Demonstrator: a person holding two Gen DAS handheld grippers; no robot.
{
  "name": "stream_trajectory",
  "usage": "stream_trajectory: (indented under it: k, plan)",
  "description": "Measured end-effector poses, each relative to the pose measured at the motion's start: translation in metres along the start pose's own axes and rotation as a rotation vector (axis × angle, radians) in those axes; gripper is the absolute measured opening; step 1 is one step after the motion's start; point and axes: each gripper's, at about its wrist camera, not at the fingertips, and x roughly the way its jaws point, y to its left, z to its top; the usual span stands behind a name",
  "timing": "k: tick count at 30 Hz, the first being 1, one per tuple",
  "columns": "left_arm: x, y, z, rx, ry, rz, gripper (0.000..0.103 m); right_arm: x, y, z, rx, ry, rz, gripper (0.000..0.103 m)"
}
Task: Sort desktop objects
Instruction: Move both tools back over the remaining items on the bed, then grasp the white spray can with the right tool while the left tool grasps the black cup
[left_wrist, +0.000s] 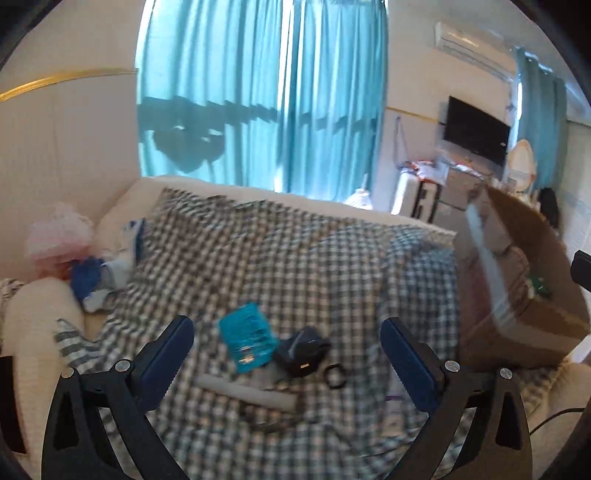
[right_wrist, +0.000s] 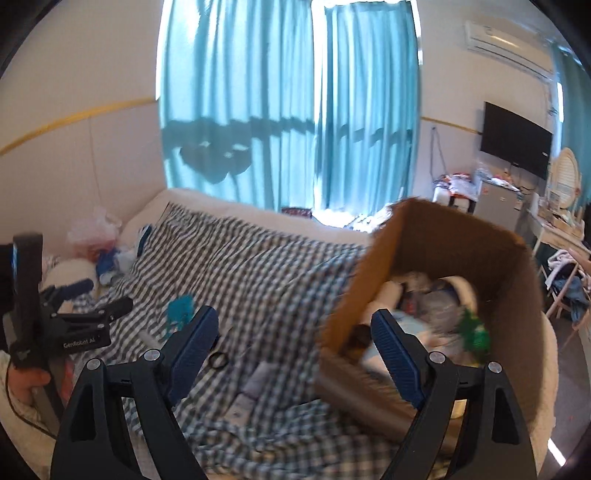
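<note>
On the checked bedspread, beside teal curtains, each hand-held gripper gapes apart, empty.

Black-framed left tool and right tool, blue ribbed pads, silver screws, white "GenRobot.AI" lettering

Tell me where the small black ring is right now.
In the left wrist view the small black ring lies on the checked blanket, just right of the black pouch and left of the cardboard box.

Checked blanket, teal packet
</note>
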Motion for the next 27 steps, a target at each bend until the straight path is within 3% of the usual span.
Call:
stream_trajectory:
  k: [4, 7, 10, 13, 18, 24, 27]
  plan:
    - [0.026, 0.029, -0.035, -0.037, 0.076, 0.036, 0.103, 0.049, 0.050, -0.032, -0.036, 0.109, 0.011, 0.083]
    - [0.055, 0.042, -0.065, -0.123, 0.150, 0.022, 0.103, 0.090, 0.078, -0.057, -0.090, 0.195, -0.033, 0.067]
    - [0.087, 0.052, -0.088, -0.205, 0.224, 0.023, 0.103, 0.124, 0.087, -0.074, -0.115, 0.260, -0.057, 0.054]
    - [0.108, 0.049, -0.097, -0.238, 0.259, 0.018, 0.103, 0.154, 0.071, -0.086, -0.011, 0.340, -0.047, 0.051]
    - [0.132, 0.023, -0.092, -0.118, 0.224, 0.024, 0.103, 0.181, 0.061, -0.100, 0.028, 0.400, -0.111, 0.051]
    - [0.146, -0.004, -0.068, 0.015, 0.150, -0.054, 0.103, 0.205, 0.051, -0.112, 0.102, 0.479, -0.049, 0.051]
    - [0.162, -0.010, -0.060, 0.061, 0.165, -0.084, 0.103, 0.211, 0.056, -0.116, 0.079, 0.496, -0.045, 0.051]
